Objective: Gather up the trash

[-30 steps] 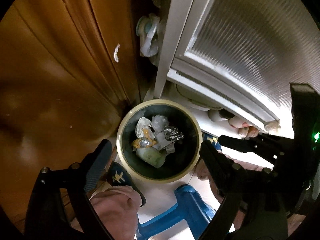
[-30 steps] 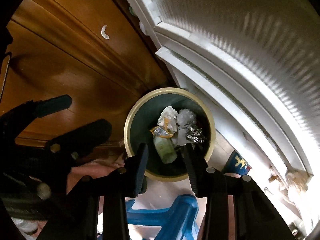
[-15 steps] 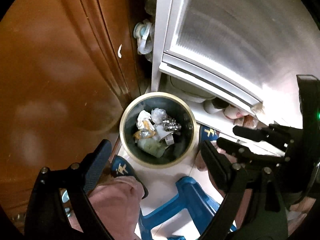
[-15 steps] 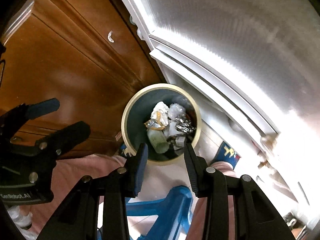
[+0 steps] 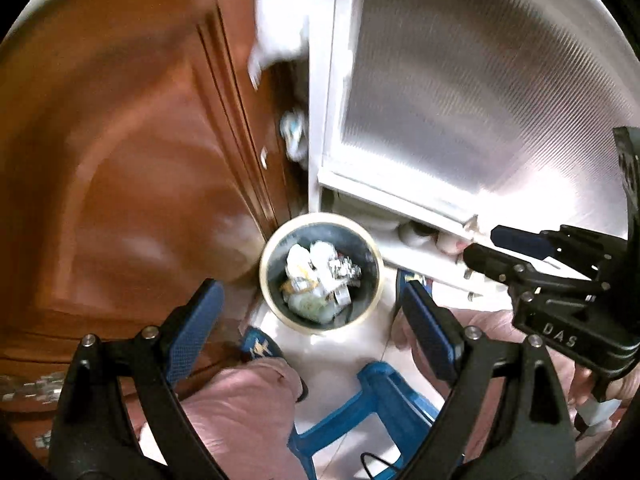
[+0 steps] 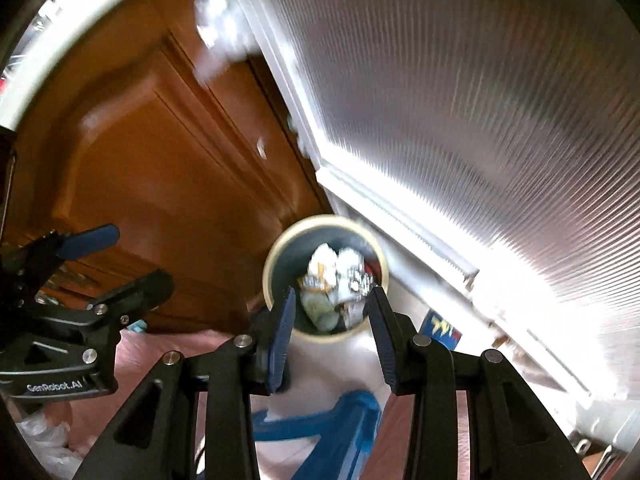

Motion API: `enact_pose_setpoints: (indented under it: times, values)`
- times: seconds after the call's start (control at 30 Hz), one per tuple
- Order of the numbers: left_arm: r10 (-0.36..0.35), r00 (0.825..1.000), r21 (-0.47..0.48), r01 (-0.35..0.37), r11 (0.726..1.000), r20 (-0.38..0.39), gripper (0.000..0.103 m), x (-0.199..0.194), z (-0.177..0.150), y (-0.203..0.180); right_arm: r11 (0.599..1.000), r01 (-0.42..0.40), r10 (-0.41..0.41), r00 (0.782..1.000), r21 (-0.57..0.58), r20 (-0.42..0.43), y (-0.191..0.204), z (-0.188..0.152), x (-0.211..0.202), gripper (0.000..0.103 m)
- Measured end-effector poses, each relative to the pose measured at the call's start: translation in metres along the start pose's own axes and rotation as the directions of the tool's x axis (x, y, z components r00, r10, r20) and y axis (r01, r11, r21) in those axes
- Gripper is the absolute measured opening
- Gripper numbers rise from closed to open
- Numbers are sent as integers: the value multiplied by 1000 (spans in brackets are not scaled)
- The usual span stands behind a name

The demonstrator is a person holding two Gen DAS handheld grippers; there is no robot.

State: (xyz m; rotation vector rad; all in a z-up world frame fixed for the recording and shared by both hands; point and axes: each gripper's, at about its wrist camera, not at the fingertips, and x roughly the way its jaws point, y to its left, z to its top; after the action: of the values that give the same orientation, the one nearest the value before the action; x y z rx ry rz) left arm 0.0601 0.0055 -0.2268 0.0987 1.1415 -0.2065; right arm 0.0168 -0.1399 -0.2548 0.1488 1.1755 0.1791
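Both the left tongs [image 5: 308, 320] and the right tongs [image 6: 330, 332] are open and empty above the trash bin [image 5: 266, 280], which holds crumpled trash [image 5: 316, 276].

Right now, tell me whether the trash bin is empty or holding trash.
Holding trash: the trash bin stands upright and uncovered, with crumpled paper and foil piled inside, below its rim.

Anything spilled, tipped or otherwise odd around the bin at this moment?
Nothing stands out. The bin stands upright on the floor with the trash inside it; no litter shows around it. Both views are motion-blurred.
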Motion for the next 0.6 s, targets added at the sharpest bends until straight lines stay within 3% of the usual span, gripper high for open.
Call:
enact_pose_setpoints:
  times: [0.27, 0.6]
  values:
    - [20, 986, 4, -21, 1000, 163, 89, -101, 22, 2, 998, 9, 3, 978, -56, 208, 27, 29, -115, 40]
    - [58, 963, -13, -56, 998, 265, 89, -191, 55, -5, 1000, 24, -27, 939, 12, 342, 46, 58, -242, 59]
